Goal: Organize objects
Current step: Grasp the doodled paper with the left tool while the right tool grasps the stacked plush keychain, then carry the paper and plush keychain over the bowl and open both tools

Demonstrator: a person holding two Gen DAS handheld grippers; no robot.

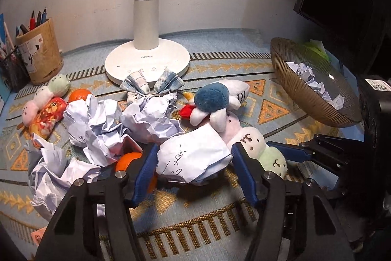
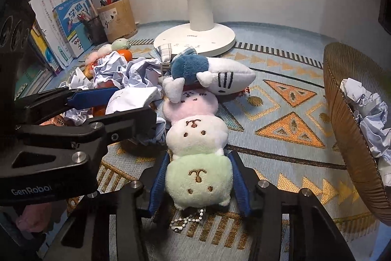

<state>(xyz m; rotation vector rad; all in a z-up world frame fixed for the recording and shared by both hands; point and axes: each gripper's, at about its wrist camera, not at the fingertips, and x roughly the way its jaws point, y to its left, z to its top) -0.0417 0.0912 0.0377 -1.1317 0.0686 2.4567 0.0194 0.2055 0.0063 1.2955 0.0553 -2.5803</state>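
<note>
My left gripper has its blue fingers on both sides of a crumpled white paper ball with scribbles, touching it on the patterned cloth. My right gripper has its fingers pressed against the green end of a pink, white and green stacked plush that lies flat. That plush also shows in the left wrist view. A shark plush lies past it. More crumpled paper balls and oranges lie to the left.
A brown ribbed bowl holding crumpled paper stands at the right, close to my right gripper. A white lamp base stands at the back. Pen holders and books are at the back left. A second stacked plush lies there.
</note>
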